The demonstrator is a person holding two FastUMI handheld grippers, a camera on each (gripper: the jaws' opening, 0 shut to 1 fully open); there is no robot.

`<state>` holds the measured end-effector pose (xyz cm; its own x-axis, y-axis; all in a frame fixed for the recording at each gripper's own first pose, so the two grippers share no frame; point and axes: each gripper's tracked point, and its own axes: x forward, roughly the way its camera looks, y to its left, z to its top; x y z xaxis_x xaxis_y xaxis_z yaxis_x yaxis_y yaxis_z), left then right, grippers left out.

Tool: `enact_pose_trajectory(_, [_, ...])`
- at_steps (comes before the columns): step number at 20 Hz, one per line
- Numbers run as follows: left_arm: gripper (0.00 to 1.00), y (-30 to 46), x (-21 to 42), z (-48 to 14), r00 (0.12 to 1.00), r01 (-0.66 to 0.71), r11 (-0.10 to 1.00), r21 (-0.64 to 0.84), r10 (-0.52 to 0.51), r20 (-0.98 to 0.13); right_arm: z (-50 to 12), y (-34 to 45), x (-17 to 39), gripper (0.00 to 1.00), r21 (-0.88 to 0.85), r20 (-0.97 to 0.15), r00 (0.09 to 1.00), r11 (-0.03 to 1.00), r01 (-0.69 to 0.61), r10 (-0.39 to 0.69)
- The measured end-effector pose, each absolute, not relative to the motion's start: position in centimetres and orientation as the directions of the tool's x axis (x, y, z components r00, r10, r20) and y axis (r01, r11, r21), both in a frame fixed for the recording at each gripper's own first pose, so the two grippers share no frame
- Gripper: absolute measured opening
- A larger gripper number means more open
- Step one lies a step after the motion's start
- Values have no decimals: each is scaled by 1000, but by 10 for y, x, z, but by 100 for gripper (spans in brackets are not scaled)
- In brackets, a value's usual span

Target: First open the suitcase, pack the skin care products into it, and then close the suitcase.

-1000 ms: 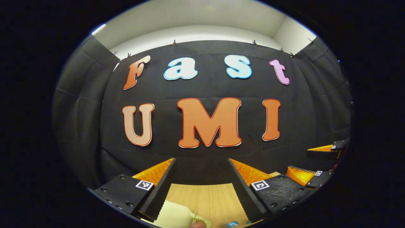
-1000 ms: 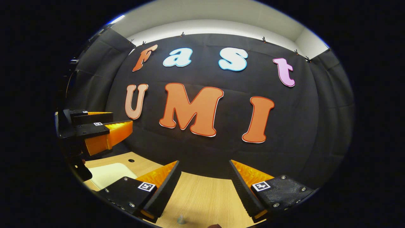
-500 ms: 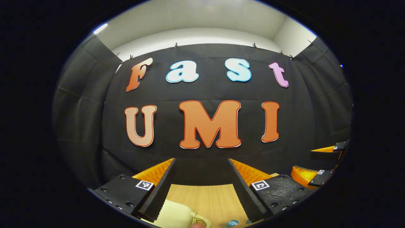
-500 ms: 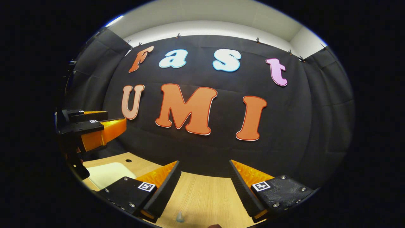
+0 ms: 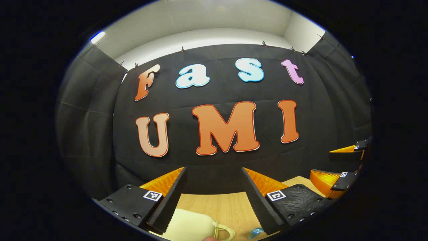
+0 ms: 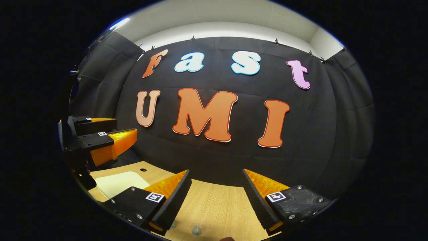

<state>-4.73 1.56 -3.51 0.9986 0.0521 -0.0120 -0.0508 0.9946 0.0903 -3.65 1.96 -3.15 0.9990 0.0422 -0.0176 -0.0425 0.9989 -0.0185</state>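
- Suitcase, cream with a looped handle, lies shut on the near left of the wooden worktop, below the left gripper.
- Left gripper's fingers are spread, grasping nothing.
- Right gripper hovers with fingers parted and empty.
- Small blue-capped bottle sits right of the suitcase.

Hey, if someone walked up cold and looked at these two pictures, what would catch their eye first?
First, the left claw at the bottom of the left gripper view, fingers spread wide with nothing between them, and the right claw the same in the right gripper view. Below the left claw, a cream suitcase with a loop handle lies on the wooden table. A small bluish bottle sits to its right.
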Motion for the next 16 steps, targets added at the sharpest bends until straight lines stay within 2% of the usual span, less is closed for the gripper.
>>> enact_pose_trajectory(4, [100,13,-47,-48,998,-44,991,129,48,-27,-29,10,-35,99,-24,-7,1000,999,-25,25])
enact_pose_trajectory(5, [100,12,-47,-53,998,-39,989,140,44,-35,-29,6,-34,95,-24,-6,1000,1000,-18,17])
enact_pose_trajectory(9, [98,13,-48,-77,997,-17,978,208,32,-70,-35,-9,-34,95,-24,-14,1000,1000,12,-12])
enact_pose_trajectory(10, [100,14,-47,-87,996,-7,974,225,27,-88,-37,-13,-34,95,-22,-22,1000,1000,16,-16])
enact_pose_trajectory(16, [98,14,-56,-145,981,67,944,324,-3,-196,-49,-40,-40,95,-51,-47,996,996,69,-71])
